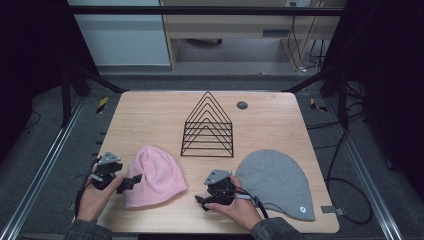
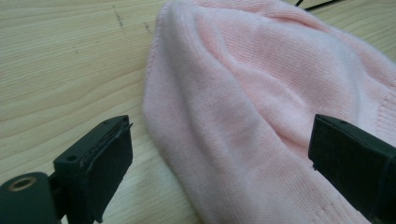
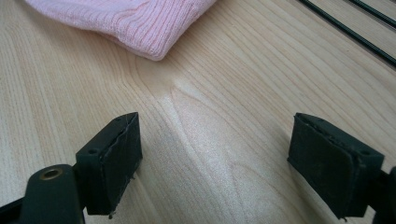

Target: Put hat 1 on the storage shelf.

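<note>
Pink beanie (image 1: 154, 175) flat, just in front of wire rack (image 1: 207, 127). Left gripper (image 2: 219, 158) spread wide, straddling beanie's edge; right gripper (image 3: 215, 163) released over bare table (image 3: 201, 93) beside beanie. Risk: pinching single knit layer, causing slippage.

I see 2 hats flat on the table (image 1: 150, 115), both toward my near edge. One hat (image 1: 155, 176) lies left of centre; the other hat (image 1: 277, 182) lies to the right, well apart from it. Behind the gap between them a wire rack (image 1: 207, 127) stands upright at mid-table. A small round disc (image 1: 242, 105) sits behind the rack, just to its right. My left claw (image 1: 134, 181) is at the left hat's left edge, its jaws standing apart around that edge. My right claw (image 1: 201, 201) sits between the 2 hats, over bare table, jaws spread wide, just left of the right hat.
</note>
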